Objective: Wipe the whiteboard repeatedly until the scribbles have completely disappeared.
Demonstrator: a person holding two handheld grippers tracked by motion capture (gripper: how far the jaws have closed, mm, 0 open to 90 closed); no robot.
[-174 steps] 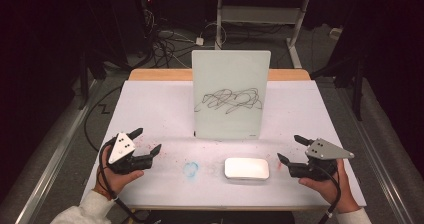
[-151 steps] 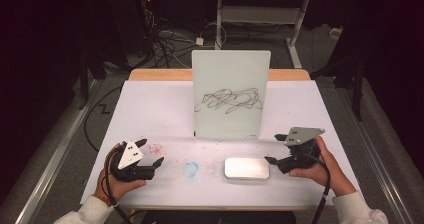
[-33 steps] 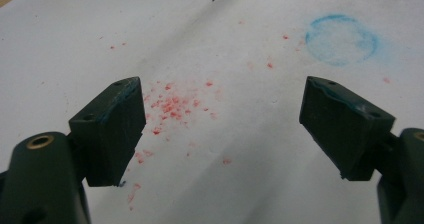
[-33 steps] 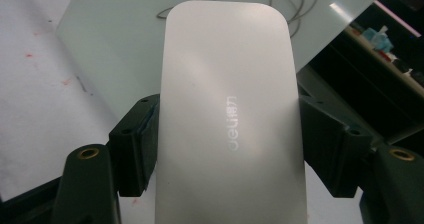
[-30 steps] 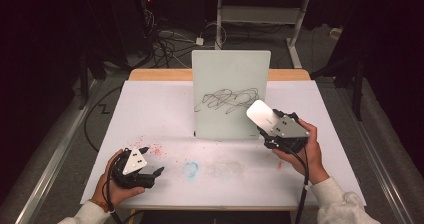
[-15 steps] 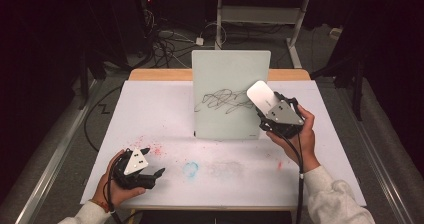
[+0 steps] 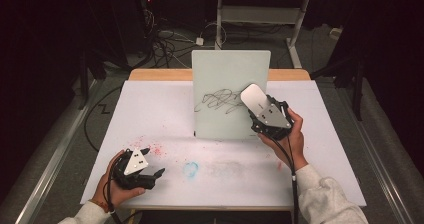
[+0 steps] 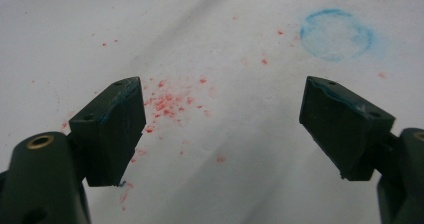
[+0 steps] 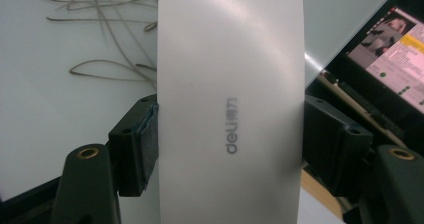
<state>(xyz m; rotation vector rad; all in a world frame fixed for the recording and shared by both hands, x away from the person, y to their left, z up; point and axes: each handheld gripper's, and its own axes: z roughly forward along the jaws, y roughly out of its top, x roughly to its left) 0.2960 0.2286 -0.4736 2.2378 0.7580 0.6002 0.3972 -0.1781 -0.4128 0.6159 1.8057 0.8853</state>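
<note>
Partly eraser-hidden (image 9: 231, 104) whiteboard scribble (image 7: 220, 101).

Eraser (image 9: 230, 109) lower end beyond frame edge

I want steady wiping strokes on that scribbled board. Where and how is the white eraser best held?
Across its narrow width, on the two long edges near the lower end, as the right gripper grips the eraser now: the flat parallel sides suit the jaws, leaving the far end free.

Smooth satin plastic eraser (image 9: 230, 109), glossy whiteboard (image 7: 220, 79)
</note>
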